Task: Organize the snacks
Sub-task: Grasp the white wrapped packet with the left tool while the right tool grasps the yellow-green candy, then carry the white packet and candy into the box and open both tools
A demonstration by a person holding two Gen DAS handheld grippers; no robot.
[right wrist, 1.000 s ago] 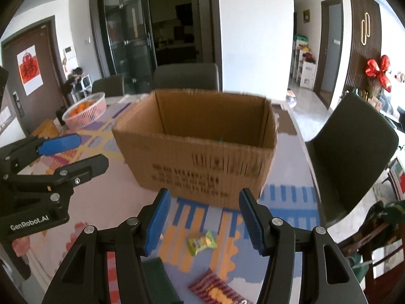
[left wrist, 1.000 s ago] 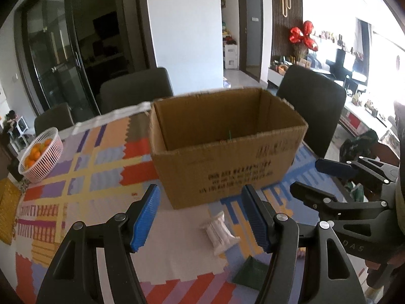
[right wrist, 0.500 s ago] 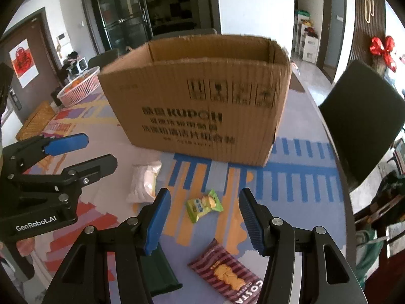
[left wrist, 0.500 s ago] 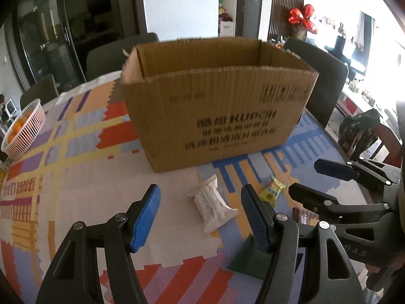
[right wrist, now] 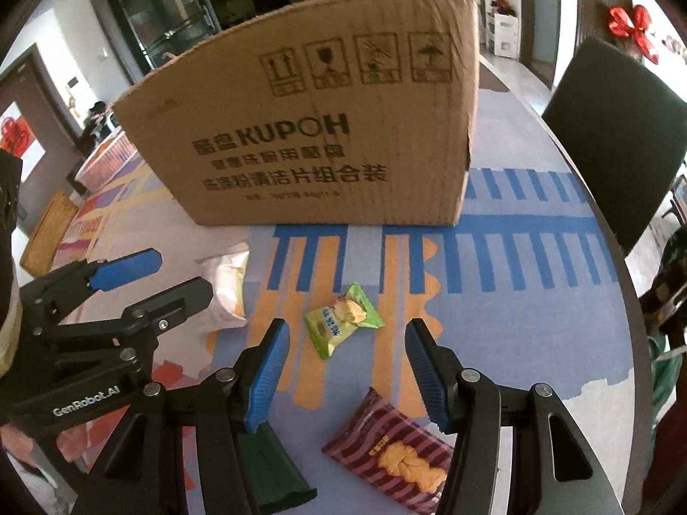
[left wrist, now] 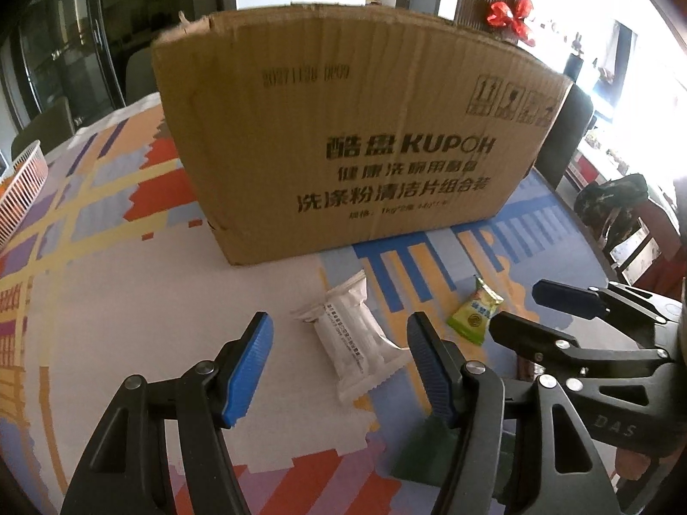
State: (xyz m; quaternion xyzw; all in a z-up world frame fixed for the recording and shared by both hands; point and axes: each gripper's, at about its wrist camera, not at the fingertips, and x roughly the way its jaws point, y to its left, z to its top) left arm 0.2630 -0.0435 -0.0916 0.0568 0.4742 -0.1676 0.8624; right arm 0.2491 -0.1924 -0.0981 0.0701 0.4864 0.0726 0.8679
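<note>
A brown cardboard box [left wrist: 343,141] stands on the table; it also shows in the right wrist view [right wrist: 317,128]. My left gripper [left wrist: 339,369] is open and empty, low over a white snack packet [left wrist: 352,334] that lies between its fingers. My right gripper [right wrist: 348,369] is open and empty, just above a green candy packet [right wrist: 341,317]. A striped maroon cookie packet [right wrist: 386,459] lies under the right gripper. A dark green packet [right wrist: 275,472] lies at its left finger. The green candy [left wrist: 474,317] and the right gripper [left wrist: 571,326] show in the left view.
A colourful patterned cloth [left wrist: 107,223] covers the table. A white basket [left wrist: 21,189] sits at the far left edge. A dark chair [right wrist: 614,137] stands beyond the table's right rim. The left gripper [right wrist: 120,292] shows at the left of the right wrist view.
Both grippers have dropped lower and moved closer to the table. The box now fills more of each view and its inside is hidden. The snacks sit nearer the fingers.
</note>
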